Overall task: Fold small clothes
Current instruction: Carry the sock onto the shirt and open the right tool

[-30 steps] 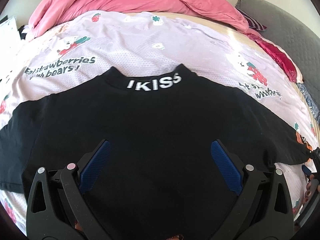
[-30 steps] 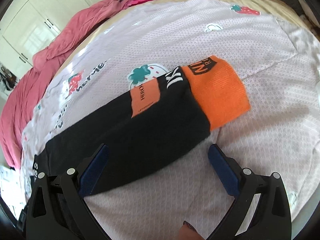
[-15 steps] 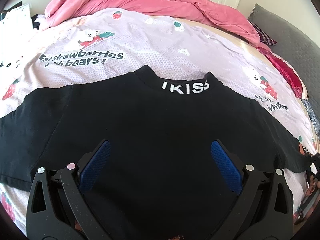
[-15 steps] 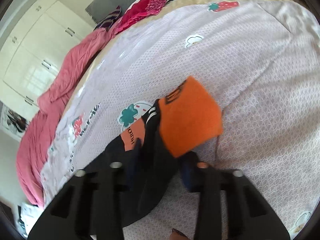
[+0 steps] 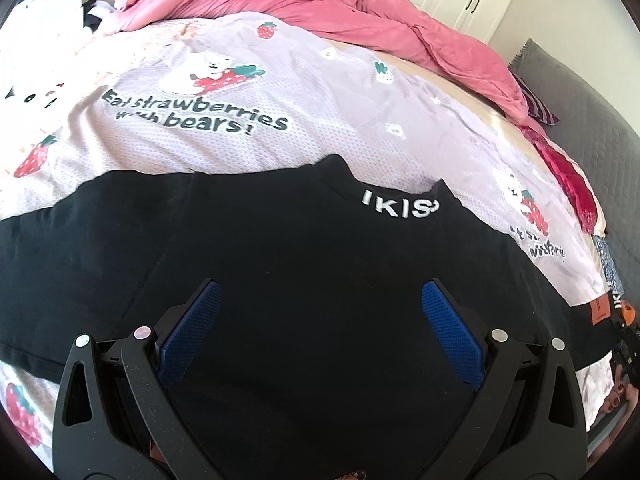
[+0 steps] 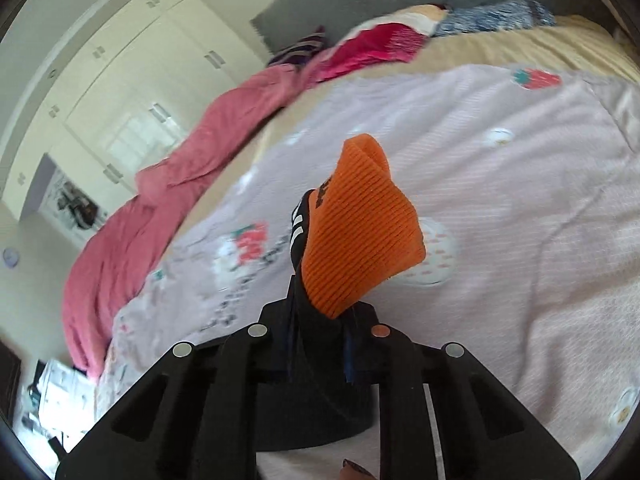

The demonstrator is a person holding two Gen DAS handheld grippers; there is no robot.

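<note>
A black long-sleeved shirt (image 5: 320,264) lies flat on the bed, its collar lettered "IKISS" (image 5: 400,208) pointing away from me. My left gripper (image 5: 321,286) hovers open above the shirt's body, nothing between its blue pads (image 5: 192,328). My right gripper (image 6: 322,314) is closing its jaws on the shirt's right sleeve (image 6: 320,360), and the pads pinch the black cloth just behind the orange ribbed cuff (image 6: 360,240). The cuff stands up off the sheet. At the left wrist view's right edge that sleeve shows an orange label (image 5: 600,312).
The lilac strawberry-and-bear sheet (image 5: 240,132) covers the bed. A bunched pink duvet (image 5: 360,12) lies along the far side, with red (image 6: 384,44) and blue patterned (image 6: 492,16) garments near the grey headboard (image 5: 592,120). White wardrobes (image 6: 120,80) stand beyond.
My right gripper went from wide open to pinched on the sleeve and lifted the orange cuff off the sheet. The left gripper slid left over the shirt, staying open.
</note>
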